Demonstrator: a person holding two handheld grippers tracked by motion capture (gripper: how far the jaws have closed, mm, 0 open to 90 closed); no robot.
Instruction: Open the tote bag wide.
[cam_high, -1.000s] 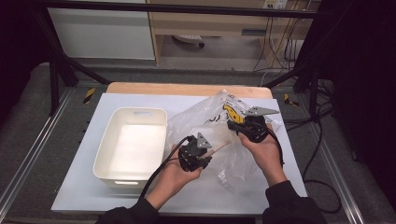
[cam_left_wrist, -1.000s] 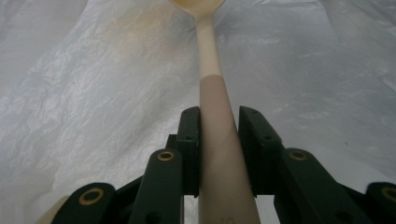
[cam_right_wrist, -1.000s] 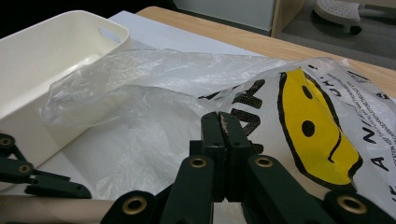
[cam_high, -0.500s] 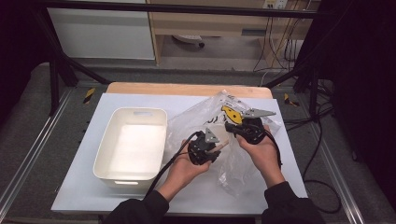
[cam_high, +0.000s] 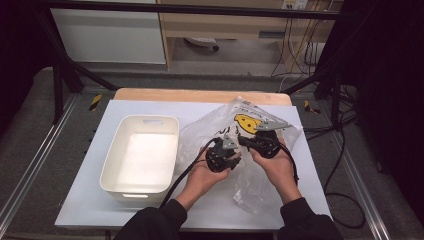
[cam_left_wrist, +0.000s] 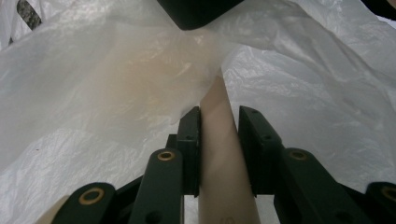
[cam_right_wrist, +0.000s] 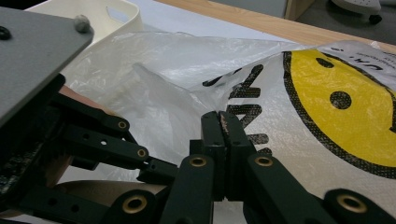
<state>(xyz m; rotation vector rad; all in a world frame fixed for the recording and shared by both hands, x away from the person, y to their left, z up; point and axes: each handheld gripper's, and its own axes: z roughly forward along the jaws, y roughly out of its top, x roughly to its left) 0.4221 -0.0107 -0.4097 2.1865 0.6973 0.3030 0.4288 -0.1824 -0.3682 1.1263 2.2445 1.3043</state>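
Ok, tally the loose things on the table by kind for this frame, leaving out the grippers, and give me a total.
White plastic bin: 1
Clear plastic bag with a yellow smiley print: 1
Beige rod-shaped piece, partly under the bag: 1
Total: 3

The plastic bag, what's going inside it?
A tan cardboard tube, held by the left gripper, pokes into the plastic bag. Its far end is covered by the plastic, as is anything else inside.

Both forearms reach in side by side, the left gripper (cam_high: 223, 152) partly closed, the right gripper (cam_high: 260, 142) fully closed.
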